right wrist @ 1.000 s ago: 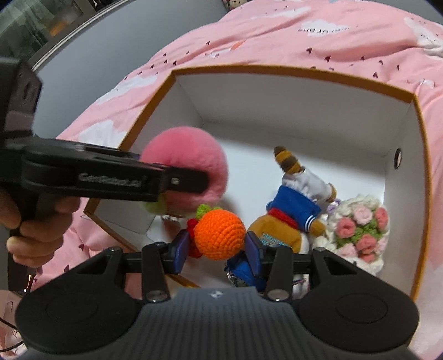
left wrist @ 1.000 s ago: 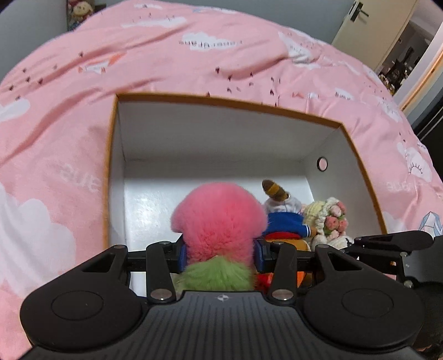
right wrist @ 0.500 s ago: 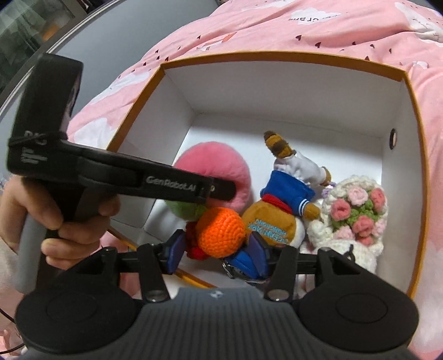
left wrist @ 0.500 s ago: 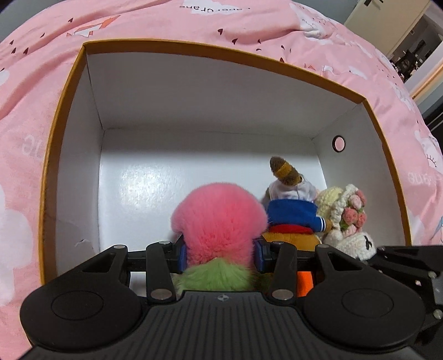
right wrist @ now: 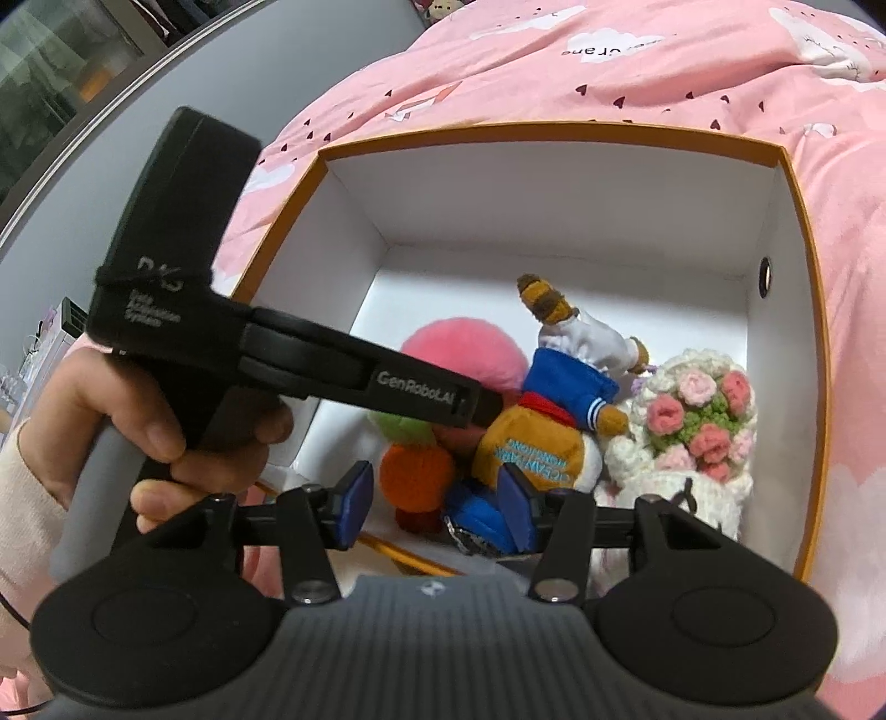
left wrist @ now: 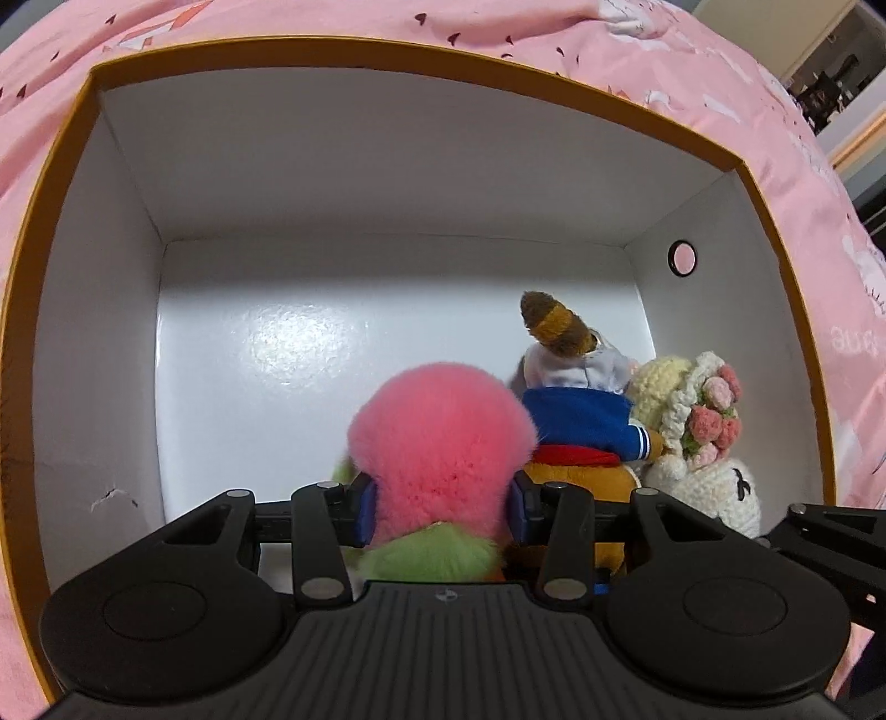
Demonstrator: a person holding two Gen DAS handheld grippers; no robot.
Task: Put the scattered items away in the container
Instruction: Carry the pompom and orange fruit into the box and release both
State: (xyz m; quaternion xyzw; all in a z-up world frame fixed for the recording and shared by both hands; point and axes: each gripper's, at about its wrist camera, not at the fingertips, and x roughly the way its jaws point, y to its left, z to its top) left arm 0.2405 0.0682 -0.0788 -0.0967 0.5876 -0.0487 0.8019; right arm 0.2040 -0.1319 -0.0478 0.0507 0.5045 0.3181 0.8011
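A white box with an orange rim [left wrist: 387, 52] is seen lying on a bed covered by a pink quilt [right wrist: 637, 72]. A pink and green fluffy plush [left wrist: 443, 448] is pinched between the blue fingers [left wrist: 365, 509] of the left gripper [left wrist: 440, 512], low inside the box. The left gripper is held by a hand [right wrist: 166, 421] seen in the right wrist view. The fingers of the right gripper [right wrist: 432, 507] are spread, having just been opening; an orange crocheted toy [right wrist: 415, 479] is seen lying free between them on the box floor. A plush in a blue sailor top [right wrist: 554, 410] and a crocheted doll with pink roses [right wrist: 698, 415] are seen packed against the box's right wall.
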